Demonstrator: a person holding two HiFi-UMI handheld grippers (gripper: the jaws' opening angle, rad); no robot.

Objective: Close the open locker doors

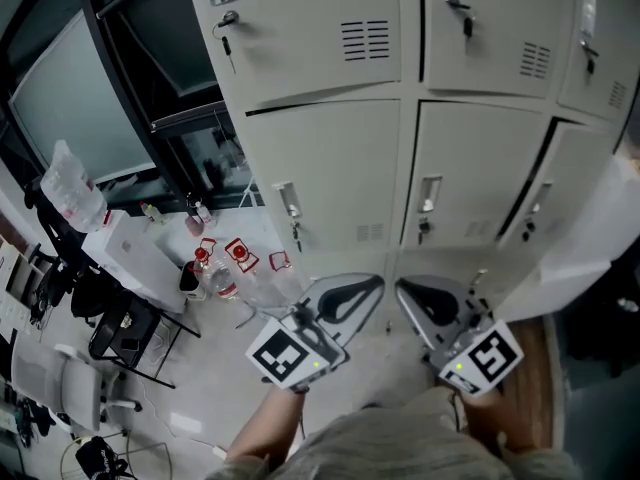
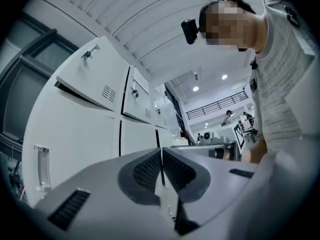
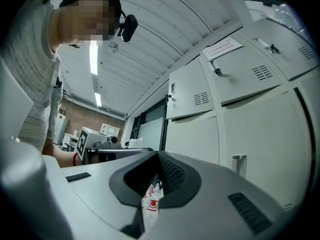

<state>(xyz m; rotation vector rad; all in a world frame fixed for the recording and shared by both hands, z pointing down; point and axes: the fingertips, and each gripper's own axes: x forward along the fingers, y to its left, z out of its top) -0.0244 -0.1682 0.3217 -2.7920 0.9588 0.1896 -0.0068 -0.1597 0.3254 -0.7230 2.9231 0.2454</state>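
Observation:
A bank of beige lockers (image 1: 400, 118) fills the top of the head view. The lower right door (image 1: 570, 203) stands ajar, with a dark gap along its left edge. The lower left door (image 1: 325, 173) and lower middle door (image 1: 470, 173) look flush. My left gripper (image 1: 372, 284) and right gripper (image 1: 404, 288) hover side by side below the lower row, both shut on nothing and touching no door. The left gripper (image 2: 161, 156) points along the locker fronts (image 2: 75, 119). The right gripper (image 3: 157, 159) has lockers (image 3: 240, 129) on its right.
Several clear bottles with red labels (image 1: 228, 264) stand on the floor left of the lockers. A white box (image 1: 140, 253), a dark chair (image 1: 120, 328) and a white office chair (image 1: 80, 388) crowd the left side. A dark window frame (image 1: 130, 58) runs behind them.

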